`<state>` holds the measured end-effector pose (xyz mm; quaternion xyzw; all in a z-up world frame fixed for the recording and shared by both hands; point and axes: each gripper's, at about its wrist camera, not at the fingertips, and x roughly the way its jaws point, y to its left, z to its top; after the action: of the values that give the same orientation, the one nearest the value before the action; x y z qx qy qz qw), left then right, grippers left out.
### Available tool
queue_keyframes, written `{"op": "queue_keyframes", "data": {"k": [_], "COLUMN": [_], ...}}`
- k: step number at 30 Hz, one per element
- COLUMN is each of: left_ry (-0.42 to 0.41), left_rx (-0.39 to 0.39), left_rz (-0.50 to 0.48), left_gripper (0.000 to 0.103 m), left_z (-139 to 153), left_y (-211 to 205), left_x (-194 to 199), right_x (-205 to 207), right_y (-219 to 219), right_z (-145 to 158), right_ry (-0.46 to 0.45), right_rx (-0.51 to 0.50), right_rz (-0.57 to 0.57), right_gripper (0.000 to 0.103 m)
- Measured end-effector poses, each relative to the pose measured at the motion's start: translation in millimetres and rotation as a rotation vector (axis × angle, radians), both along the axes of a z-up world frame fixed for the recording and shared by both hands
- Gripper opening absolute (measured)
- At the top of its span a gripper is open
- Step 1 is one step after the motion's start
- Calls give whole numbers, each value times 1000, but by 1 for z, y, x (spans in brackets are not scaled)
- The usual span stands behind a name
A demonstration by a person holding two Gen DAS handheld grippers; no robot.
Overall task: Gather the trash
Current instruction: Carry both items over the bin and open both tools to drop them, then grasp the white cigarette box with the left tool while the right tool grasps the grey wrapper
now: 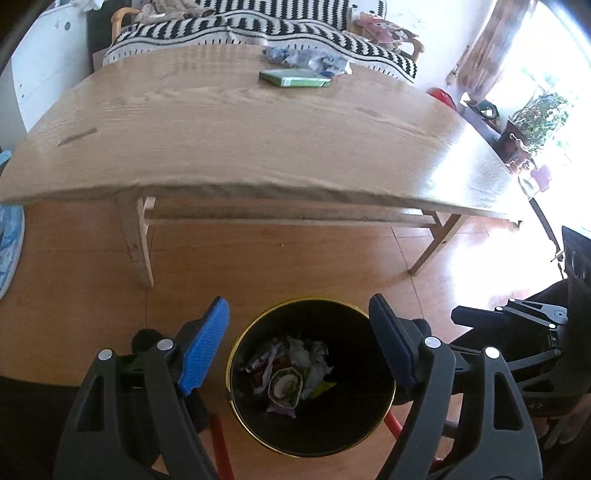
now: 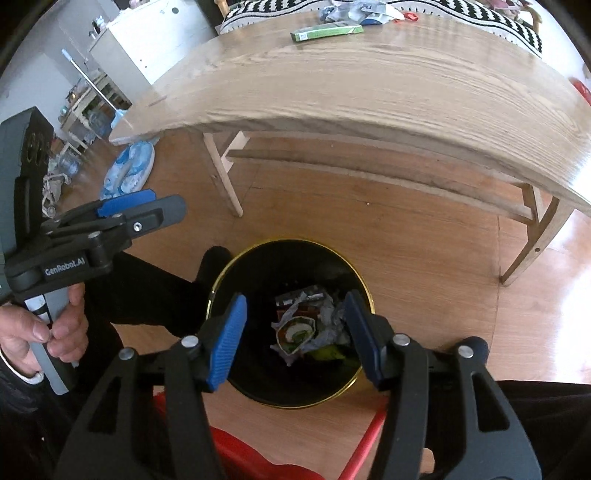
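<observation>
Both of my grippers hang over the black, gold-rimmed trash bin (image 1: 384, 402) on the wooden floor, just in front of the long wooden table (image 1: 221, 122). The left gripper (image 1: 299, 350) has its blue-padded fingers (image 1: 205, 350) spread wide apart with nothing between them, and the bin's mouth shows in the gap. The right gripper (image 2: 295, 336) is likewise spread wide and carries nothing; through its gap I look straight down into the same bin.

Inside the bin lies a heap of crumpled trash (image 1: 291, 373): grey and white paper wads, a rolled printed wrapper, a scrap of yellow-green. In the right wrist view the same heap (image 2: 310, 325) sits at the bin's bottom (image 2: 258, 369).

More trash waits on the table's far side, well apart from the bin: a flat green box (image 1: 295, 78) and, just behind it, a pile of crumpled blue-and-white wrappers (image 1: 310, 59). The right wrist view shows the green box (image 2: 325, 31) and the wrappers (image 2: 354, 11) near the table's far edge.

In the right wrist view the left gripper (image 2: 147, 206) appears from the side at left, gripped at its handle by a hand (image 2: 40, 332); from that angle I cannot tell its opening. A black-and-white striped blanket (image 1: 258, 26) covers the seat behind the table. A red frame (image 2: 362, 439) shows under the bin's near side.
</observation>
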<state>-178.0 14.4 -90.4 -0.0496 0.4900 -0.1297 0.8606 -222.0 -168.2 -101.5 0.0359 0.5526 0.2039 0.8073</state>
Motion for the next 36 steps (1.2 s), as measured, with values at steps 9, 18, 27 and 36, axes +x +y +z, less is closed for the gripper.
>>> {"op": "queue_keyframes", "data": {"k": [9, 18, 27, 36], "left_ry": [-115, -209, -159, -102], "left_rx": [85, 277, 251, 214], "left_rz": [-64, -174, -259, -268], "left_gripper": [90, 92, 92, 93], "left_z": [45, 60, 29, 0], "left_y": [-14, -43, -64, -65], "left_x": [57, 185, 286, 318], "right_x": [46, 176, 324, 413], "right_y": [-21, -47, -35, -6], "right_z": [47, 91, 83, 52], "right_ry": [-111, -249, -305, -276], "right_rx": [46, -2, -63, -60], "right_rz": [-80, -141, -90, 47], "right_gripper": [74, 83, 83, 83]}}
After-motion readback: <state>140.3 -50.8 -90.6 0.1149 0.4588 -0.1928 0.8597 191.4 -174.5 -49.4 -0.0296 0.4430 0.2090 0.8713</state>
